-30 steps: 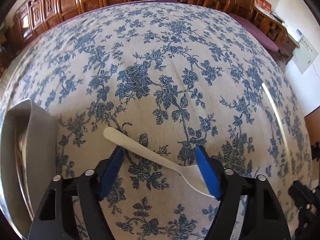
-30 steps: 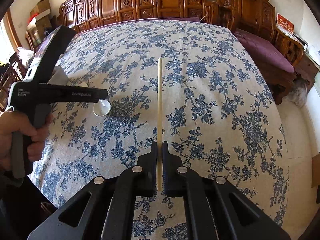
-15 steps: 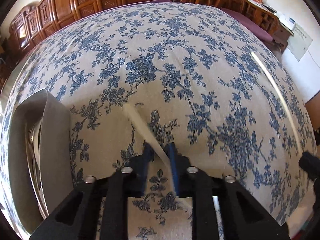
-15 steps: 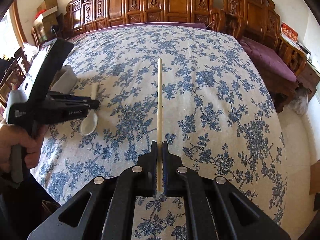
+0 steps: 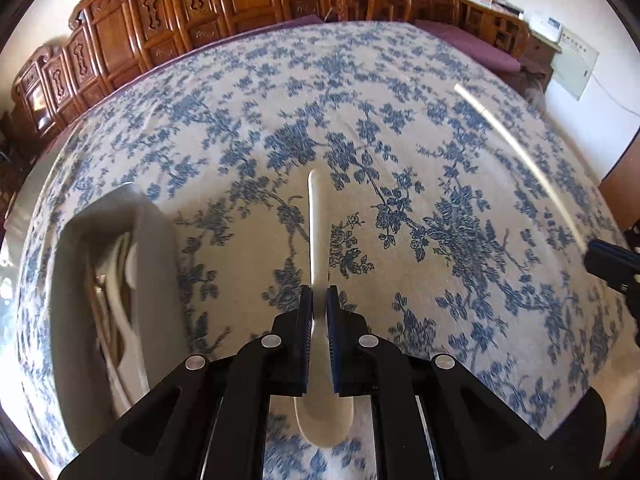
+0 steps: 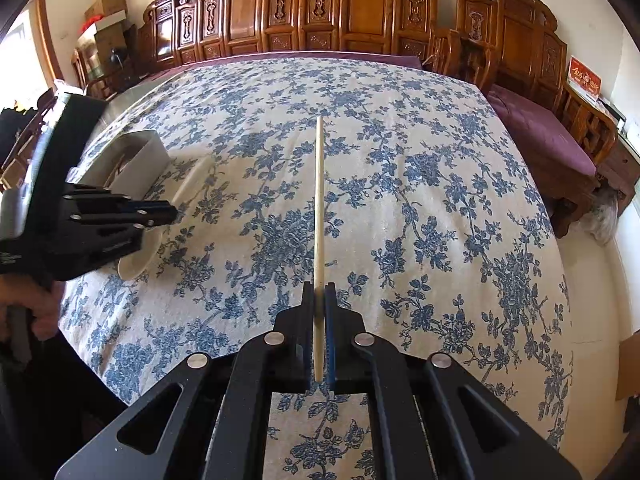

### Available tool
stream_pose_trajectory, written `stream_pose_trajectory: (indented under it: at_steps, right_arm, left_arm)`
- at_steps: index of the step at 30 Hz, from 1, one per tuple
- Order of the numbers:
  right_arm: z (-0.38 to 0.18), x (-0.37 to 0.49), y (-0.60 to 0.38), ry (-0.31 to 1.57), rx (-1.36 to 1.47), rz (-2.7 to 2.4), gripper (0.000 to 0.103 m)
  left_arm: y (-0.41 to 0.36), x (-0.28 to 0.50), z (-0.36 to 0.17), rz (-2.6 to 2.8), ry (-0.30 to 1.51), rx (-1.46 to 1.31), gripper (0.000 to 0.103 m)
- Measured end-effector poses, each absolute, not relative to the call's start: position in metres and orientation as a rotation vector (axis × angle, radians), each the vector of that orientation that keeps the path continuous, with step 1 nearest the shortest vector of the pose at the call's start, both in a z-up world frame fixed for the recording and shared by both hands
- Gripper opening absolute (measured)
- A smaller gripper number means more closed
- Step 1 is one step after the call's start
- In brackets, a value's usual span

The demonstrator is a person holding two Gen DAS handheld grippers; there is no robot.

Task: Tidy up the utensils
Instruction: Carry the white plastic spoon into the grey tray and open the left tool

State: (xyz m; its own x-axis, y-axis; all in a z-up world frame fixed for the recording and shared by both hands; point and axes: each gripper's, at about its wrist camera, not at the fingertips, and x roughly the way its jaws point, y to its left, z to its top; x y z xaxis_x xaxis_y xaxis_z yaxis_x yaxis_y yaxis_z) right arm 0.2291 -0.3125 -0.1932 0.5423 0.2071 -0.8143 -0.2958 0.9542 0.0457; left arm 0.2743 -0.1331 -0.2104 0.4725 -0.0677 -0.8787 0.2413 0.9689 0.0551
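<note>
My left gripper (image 5: 319,300) is shut on a white ceramic spoon (image 5: 316,236). Its handle points forward and its bowl hangs under the jaws. The spoon (image 6: 138,256) and the left gripper (image 6: 170,213) also show at the left of the right wrist view. My right gripper (image 6: 319,300) is shut on a pale chopstick (image 6: 319,200) that points straight ahead above the cloth. The chopstick shows blurred in the left wrist view (image 5: 516,152). A metal utensil box (image 5: 100,280) lies left of the spoon and holds white spoons and other utensils. The box is also in the right wrist view (image 6: 136,160).
The table is covered by a cream cloth with blue flowers (image 6: 400,200). Carved wooden chairs (image 6: 360,12) line the far edge. A purple-cushioned bench (image 6: 540,132) stands at the right. Cardboard boxes (image 6: 106,8) are stacked at the back left.
My left gripper has closed on the white spoon and lifted it off the cloth, turning its handle straight ahead. The right gripper keeps hold of the chopstick.
</note>
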Motion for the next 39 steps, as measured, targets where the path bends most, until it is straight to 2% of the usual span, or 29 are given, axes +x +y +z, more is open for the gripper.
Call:
stream_pose_trajectory:
  at_steps: [7,12,22,34,39]
  right_arm:
    - [-0.181,0.223,-0.294,0.922,-0.122,0.33,0.006]
    - [-0.169,0.216,-0.276,0.892,-0.137,0.369,0.006]
    - [-0.167,0.207,-0.259,0.885,-0.165,0.393,0.006]
    - [-0.167,0.202,-0.243,0.881,-0.195,0.425,0.006]
    - [-0.169,0.2,-0.232,0.883,-0.214,0.436,0.006]
  left_arm:
    - [-0.105,0.258,-0.178,-0.2,1.012,0.149,0.006]
    - [-0.081,0.248,-0.156,-0.193,0.972,0.121,0.002]
    - [-0.059,0.248,-0.158,-0.208,0.957,0.091,0.002]
    - [-0.007,0.22,-0.114,-0.209,0.91,0.087,0.002]
    - [0.021,0.214,-0.116,-0.175,0.939,0.112,0.002]
